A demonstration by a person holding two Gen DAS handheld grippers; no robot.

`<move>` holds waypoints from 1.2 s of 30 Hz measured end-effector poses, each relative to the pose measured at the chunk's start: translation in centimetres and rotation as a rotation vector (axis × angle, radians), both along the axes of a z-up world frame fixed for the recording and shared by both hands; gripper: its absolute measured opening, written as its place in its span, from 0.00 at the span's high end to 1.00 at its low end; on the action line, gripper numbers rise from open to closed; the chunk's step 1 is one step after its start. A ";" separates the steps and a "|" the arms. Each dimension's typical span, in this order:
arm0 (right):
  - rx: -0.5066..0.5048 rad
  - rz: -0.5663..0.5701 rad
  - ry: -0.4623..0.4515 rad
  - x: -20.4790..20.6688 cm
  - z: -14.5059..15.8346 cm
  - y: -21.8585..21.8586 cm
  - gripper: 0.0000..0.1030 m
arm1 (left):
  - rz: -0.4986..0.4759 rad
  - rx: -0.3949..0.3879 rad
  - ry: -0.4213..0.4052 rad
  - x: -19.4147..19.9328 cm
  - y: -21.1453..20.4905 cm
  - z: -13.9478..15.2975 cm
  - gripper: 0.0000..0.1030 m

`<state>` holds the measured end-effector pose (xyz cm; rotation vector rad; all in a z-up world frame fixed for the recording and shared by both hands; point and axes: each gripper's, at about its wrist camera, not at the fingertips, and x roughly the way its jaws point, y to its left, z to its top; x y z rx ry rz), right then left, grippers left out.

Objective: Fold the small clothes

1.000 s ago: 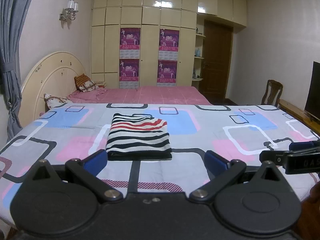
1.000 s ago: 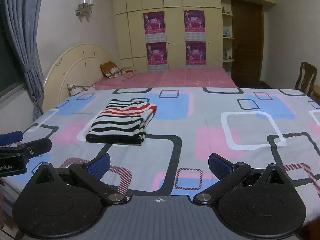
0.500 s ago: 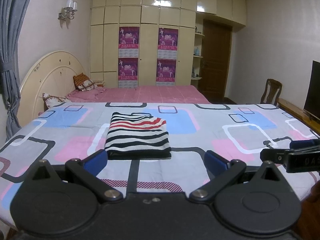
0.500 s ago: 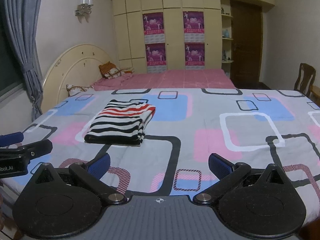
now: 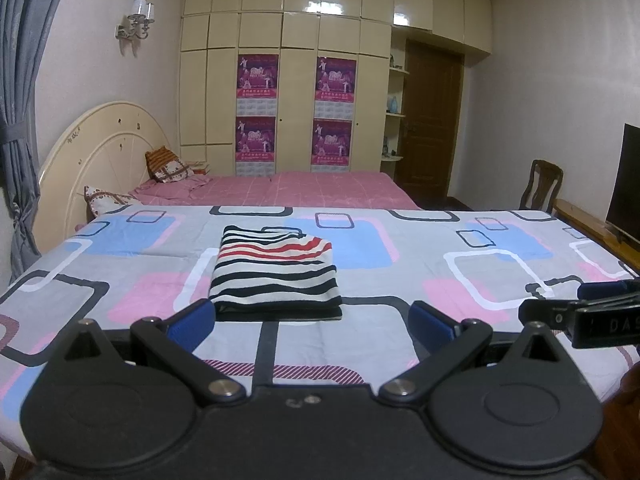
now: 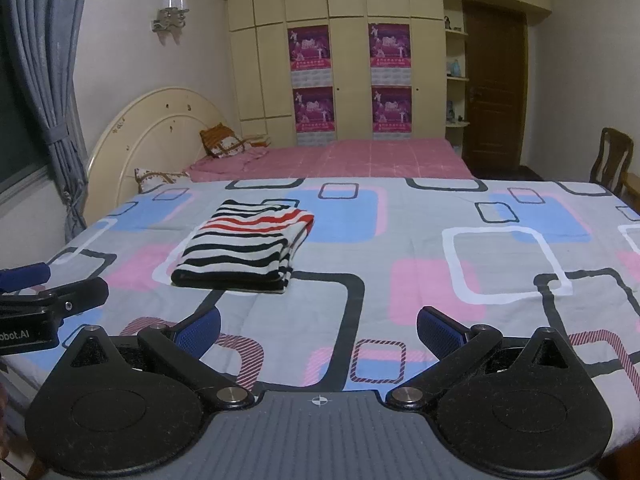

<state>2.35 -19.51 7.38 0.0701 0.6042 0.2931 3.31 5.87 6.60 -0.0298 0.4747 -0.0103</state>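
Nothing much is moving since a second ago: the shirt (image 5: 276, 270) is sitting in almost the same spot, and both grippers are staying back from it.

Closest to us, the left gripper (image 5: 310, 322) is hanging over the near edge of the bed (image 5: 480, 248) with its blue fingers (image 5: 192, 322) spread wide apart. It is holding nothing. The shirt is lying just past its left finger, not touching it. The right gripper (image 6: 318, 330) is also hanging over the near edge, to the right of the shirt. Its fingers (image 6: 440, 330) are spread wide too, with nothing between them. Each gripper is peeking in at the side of the other one's view.

The shirt is folded into a neat block with black, white and red stripes. It is lying flat on the bed cover, on the left half of it, near the front.

Past the shirt, a pink sheet (image 5: 280, 192) is covering the far part of the bed. Pillows (image 5: 168, 166) are leaning by the round headboard (image 5: 96, 148) to the far left of the shirt. Far behind the shirt, a wardrobe (image 5: 288, 40) with purple posters (image 5: 256, 76) is standing. A chair (image 5: 542, 184) is sitting far off to the shirt's right.
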 end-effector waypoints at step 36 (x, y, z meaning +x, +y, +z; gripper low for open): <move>-0.001 0.007 -0.004 0.5 0.0 -0.4 0.00 | -0.001 0.002 -0.006 0.2 0.2 0.2 0.00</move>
